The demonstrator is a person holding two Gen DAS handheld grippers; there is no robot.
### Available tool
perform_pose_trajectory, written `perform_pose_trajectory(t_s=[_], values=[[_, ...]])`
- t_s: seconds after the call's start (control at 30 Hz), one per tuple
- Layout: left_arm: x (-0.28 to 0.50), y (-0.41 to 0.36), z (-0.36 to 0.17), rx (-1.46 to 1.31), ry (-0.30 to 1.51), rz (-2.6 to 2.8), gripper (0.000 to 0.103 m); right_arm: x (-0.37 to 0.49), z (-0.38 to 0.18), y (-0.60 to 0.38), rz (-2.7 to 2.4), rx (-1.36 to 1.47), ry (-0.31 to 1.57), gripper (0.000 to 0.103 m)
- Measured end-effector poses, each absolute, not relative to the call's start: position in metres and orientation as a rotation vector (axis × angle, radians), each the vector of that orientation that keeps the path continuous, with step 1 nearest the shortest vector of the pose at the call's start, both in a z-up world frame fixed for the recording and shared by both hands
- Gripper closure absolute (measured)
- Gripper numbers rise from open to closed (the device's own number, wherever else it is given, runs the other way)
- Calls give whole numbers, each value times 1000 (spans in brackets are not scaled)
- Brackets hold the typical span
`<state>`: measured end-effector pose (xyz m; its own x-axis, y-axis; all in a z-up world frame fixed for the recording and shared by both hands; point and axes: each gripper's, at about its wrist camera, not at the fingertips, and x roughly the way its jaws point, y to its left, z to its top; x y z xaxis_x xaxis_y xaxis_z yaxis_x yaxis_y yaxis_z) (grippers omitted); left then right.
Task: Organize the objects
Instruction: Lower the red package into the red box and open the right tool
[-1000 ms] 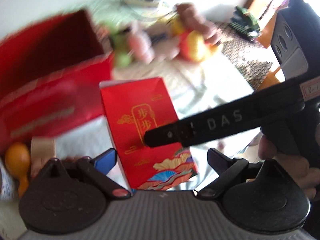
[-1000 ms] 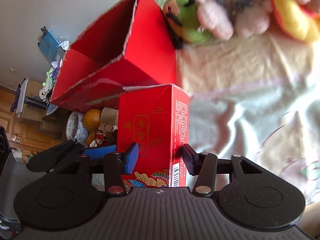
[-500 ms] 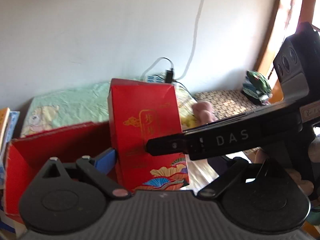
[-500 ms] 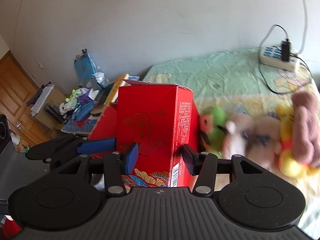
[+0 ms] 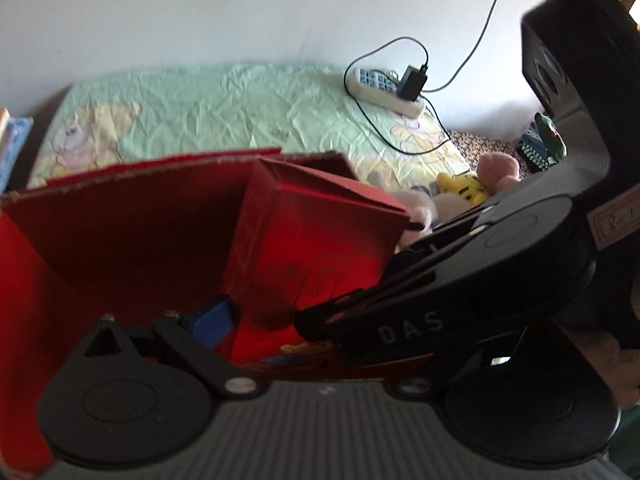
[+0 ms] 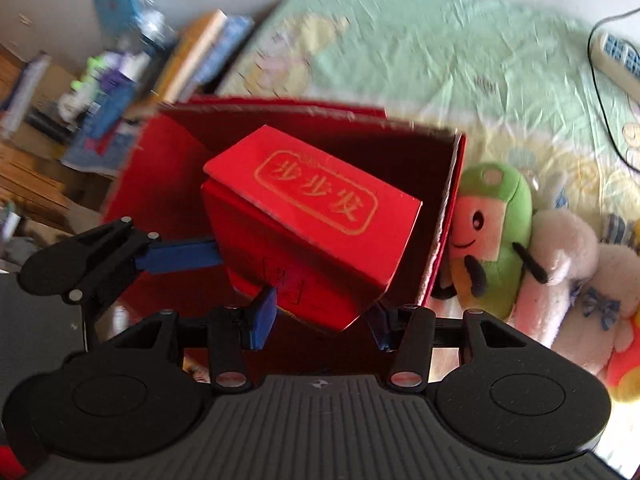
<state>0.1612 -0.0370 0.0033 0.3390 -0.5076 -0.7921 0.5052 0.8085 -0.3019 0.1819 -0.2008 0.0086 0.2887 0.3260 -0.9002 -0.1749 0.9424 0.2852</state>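
Red carton (image 6: 316,216) pinched betw. right tool (image 6: 320,316) & left tool (image 5: 276,320), over big red box (image 6: 444,216).

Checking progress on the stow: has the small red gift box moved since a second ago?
Yes. The small red gift box stood on the bed beside the big open red carton; now it is held over the carton's opening.

Two wrist fisheyes, both aimed steeply down into one open box.
My left view looks close over the large red carton (image 5: 120,232) toward the wall; my right view peers into it from beside the plush toys (image 6: 492,236). Both share the small red box (image 6: 316,216) and green bedsheet (image 5: 224,108).
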Motion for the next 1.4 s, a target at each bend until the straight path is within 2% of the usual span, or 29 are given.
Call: perform_pose_trajectory(t_s=[0.2,0.47,0.63,0.77,0.93,1.0,1.4], values=[[162,-28,-6,-125,1132,-746,8,199,-6,-186,280,40,1341,49],[176,-39,-22,-124,1227,-794,8,215,-16,-182,241,9,1423,47],[180,-39,-17,-112,1202,-802,9,214,-18,-187,194,44,1409,45],[183,-39,-18,-75,1208,-804,9,210,-21,-197,170,92,1387,47],[175,-29,-6,12,1134,-754,9,210,-32,-206,190,183,1355,48],[172,-18,-3,34,1114,-719,9,215,-26,-203,214,237,1363,51],[177,13,-1,115,1101,-545,10,220,-31,-158,264,347,1438,51]])
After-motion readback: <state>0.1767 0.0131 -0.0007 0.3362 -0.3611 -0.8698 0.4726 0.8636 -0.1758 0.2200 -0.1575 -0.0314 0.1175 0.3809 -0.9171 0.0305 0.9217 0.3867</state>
